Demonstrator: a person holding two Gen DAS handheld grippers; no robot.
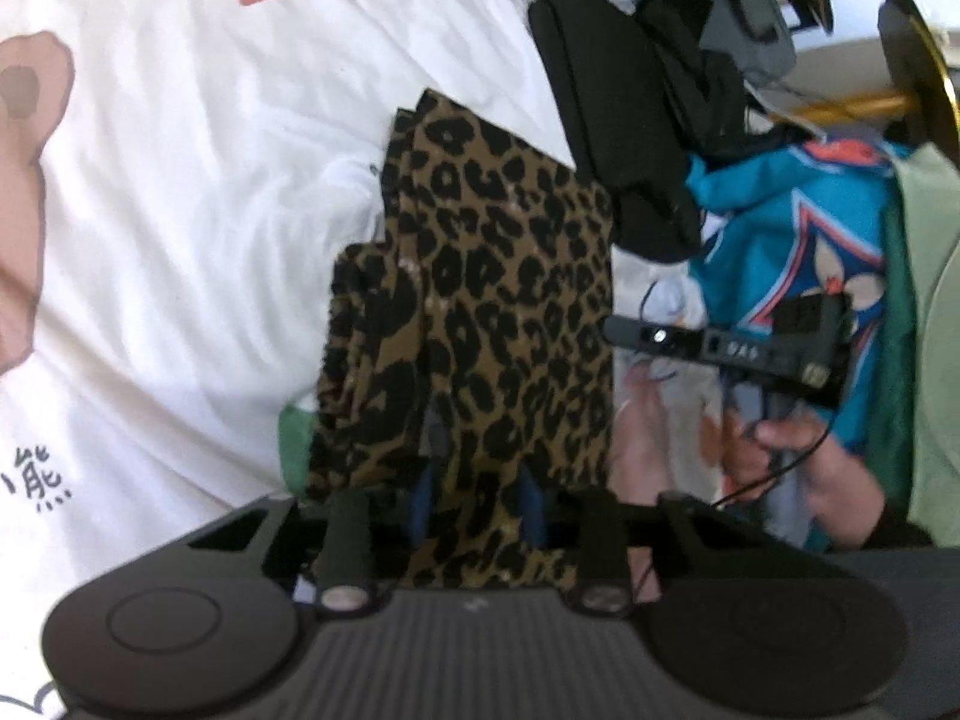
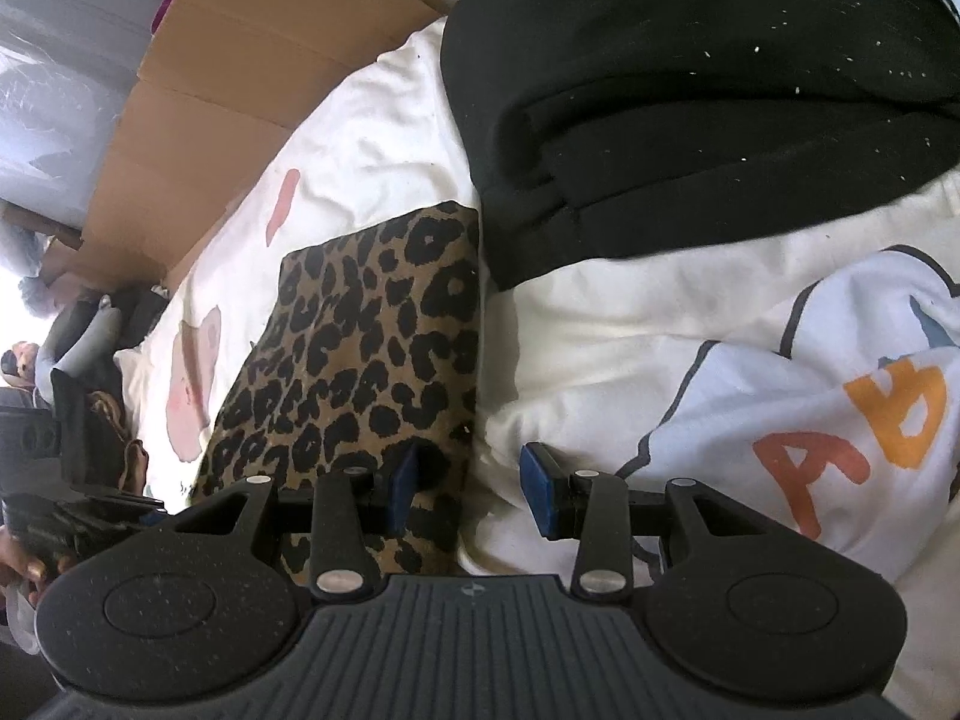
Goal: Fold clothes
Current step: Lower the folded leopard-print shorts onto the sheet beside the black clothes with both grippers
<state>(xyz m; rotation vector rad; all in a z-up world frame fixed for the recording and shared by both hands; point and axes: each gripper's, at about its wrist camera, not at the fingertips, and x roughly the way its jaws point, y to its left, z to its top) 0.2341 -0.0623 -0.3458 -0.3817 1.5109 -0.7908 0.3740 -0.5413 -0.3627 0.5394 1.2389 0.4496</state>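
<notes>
A folded leopard-print garment (image 1: 498,276) lies on a white bed sheet (image 1: 180,210) with bear prints. Its near end drapes over my left gripper (image 1: 477,507), whose blue pads (image 1: 534,510) show apart on either side of the cloth; the fingertips are hidden. In the right wrist view the same leopard-print garment (image 2: 360,330) is a flat rectangle. My right gripper (image 2: 471,480) stands open at its near right corner, with the left pad (image 2: 402,480) over the print and the right pad (image 2: 540,492) over the sheet (image 2: 570,330).
A stack of folded black clothes (image 2: 690,120) sits just beyond the leopard piece. A white garment with orange letters (image 2: 840,420) lies at right. A blue patterned garment (image 1: 798,228) and a green one (image 1: 936,300) are heaped there too. Cardboard boxes (image 2: 210,90) border the bed.
</notes>
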